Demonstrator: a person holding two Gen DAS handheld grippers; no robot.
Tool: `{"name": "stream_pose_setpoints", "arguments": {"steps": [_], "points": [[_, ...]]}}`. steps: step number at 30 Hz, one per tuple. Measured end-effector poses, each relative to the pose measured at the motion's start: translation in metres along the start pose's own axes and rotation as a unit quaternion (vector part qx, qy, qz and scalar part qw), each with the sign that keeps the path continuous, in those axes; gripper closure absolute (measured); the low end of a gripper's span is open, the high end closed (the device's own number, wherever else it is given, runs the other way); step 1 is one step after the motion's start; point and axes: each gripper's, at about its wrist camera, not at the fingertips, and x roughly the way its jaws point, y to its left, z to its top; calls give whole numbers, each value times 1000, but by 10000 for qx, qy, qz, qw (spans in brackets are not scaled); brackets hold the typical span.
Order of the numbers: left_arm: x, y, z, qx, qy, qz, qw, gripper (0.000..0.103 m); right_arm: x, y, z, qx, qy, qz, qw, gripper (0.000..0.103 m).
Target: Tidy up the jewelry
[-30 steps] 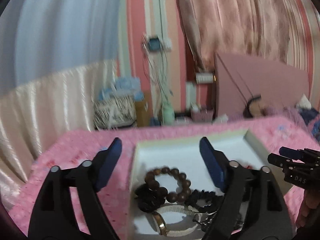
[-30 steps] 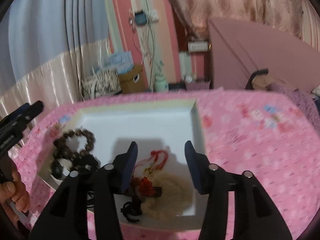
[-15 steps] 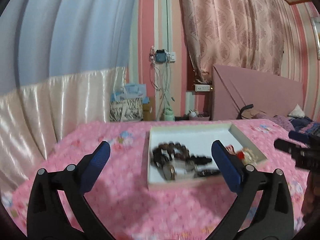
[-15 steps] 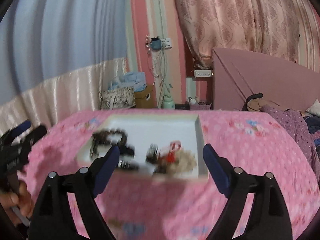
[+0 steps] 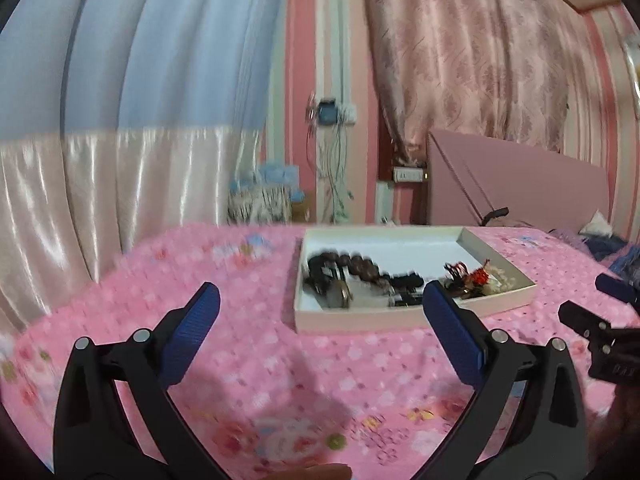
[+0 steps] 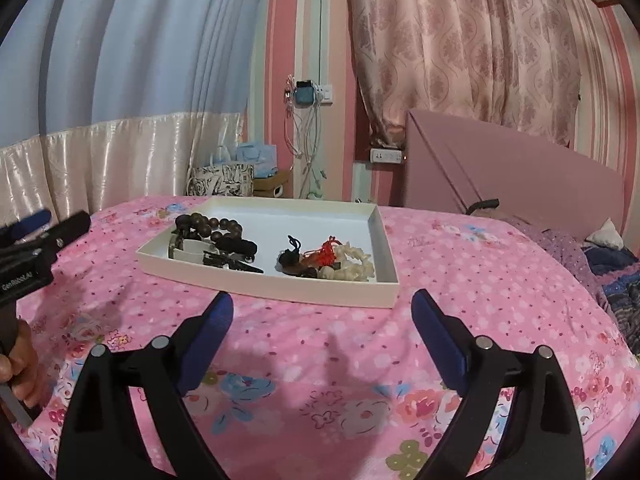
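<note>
On the pink flowered bedspread [image 6: 460,264] a shallow white tray [image 6: 390,280] is seen, set well ahead of both grippers, and all the jewelry lies in it. A brown bead bracelet [image 6: 208,224] and some dark pieces are heaped at the tray's left end; a white bead bracelet [image 6: 356,266] with a red knotted tassel [image 6: 328,254] is gathered at the right end, and bare white floor is left between the two heaps and along the far side. The left gripper [image 5: 320,328] is held with its fingers spread wide and released, nothing between them. The right gripper [image 6: 322,332] is likewise empty, its jaws opening at this moment. The step in hand is judged to be either a fresh approach or the end of the sorting; which cannot be told. If another piece is to be taken, one item should be singled out at the edge of a heap, approached from above with the pads straddling it, and lifted clear of its neighbours so that cords are not dragged along. The tray's low walls are to be cleared on the way in and out. Open bedspread is offered in front and to both sides; the soft cover may let the tray tip under pressure, and the grippers sit near each other, so crossing paths should be avoided
</note>
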Motion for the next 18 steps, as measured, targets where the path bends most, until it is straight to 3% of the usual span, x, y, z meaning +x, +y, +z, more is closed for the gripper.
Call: {"name": "stream_pose_setpoints", "arguments": {"steps": [7,18], "points": [[11,-2,-7,10,219,6,9998,3,-5,-1,-2,-9,-62,-11,10000,9],[9,-2,-9,37,-1,149,9999,3,-6,-7,-2,129,-44,-11,9999,9]]}}
